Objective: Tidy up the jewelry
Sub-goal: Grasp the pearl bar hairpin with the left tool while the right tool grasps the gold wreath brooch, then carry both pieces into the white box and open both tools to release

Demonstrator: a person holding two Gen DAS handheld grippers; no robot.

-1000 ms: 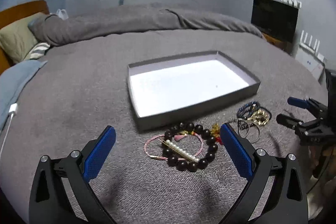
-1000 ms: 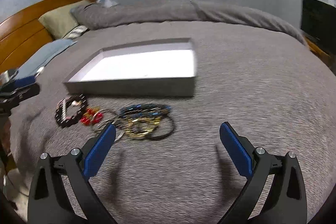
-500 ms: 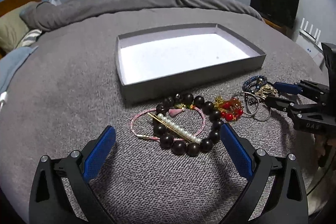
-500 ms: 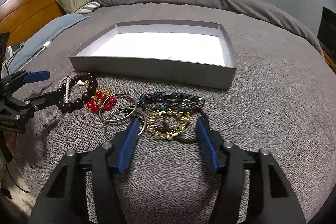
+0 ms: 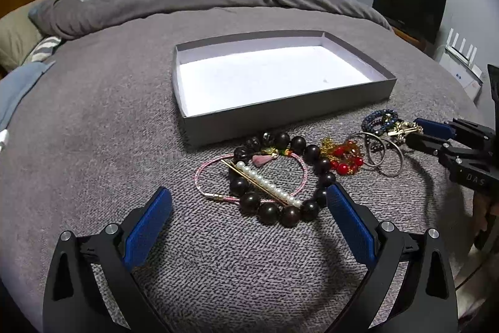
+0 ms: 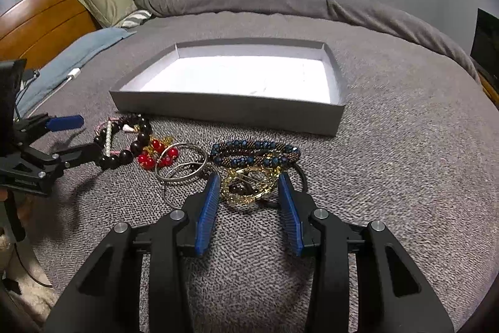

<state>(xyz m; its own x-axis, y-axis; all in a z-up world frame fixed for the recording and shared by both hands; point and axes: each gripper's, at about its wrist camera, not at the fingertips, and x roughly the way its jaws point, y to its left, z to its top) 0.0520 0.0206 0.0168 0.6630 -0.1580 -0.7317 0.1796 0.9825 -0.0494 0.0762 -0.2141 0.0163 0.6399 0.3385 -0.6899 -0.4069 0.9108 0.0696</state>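
I hold my right gripper [image 6: 248,189] low over the grey bed cover [image 6: 405,152], and its blue fingers [image 6: 209,202] stand partly open on both sides of the gold chain bracelet [image 6: 246,189]; they bracket it but, as far as I can judge, they do not yet press it. I think I place them so because this tangled piece sits at the near edge of the pile and is the easiest to lift first. Just behind it lie the dark blue beaded bracelets [image 6: 254,153], and to their left the thin silver bangles [image 6: 182,167] and the red bead charm [image 6: 156,155]. My left gripper [image 5: 248,203] is wide open and holds nothing; its fingers [image 5: 149,223] reach to the two sides of the large dark wooden bead bracelet [image 5: 280,177], which rests with the white pearl hair pin [image 5: 268,184] and the pink cord loop [image 5: 249,173] across it. The shallow grey cardboard box with white inside [image 5: 280,111] waits empty just behind all the jewelry, probably as the place for it. The left view shows the pearl pin and the pink cord clearly, and it shows my right gripper from the side, low by the gold piece. The right view shows how the gold chain lies between the fingers, which the left view cannot tell me.
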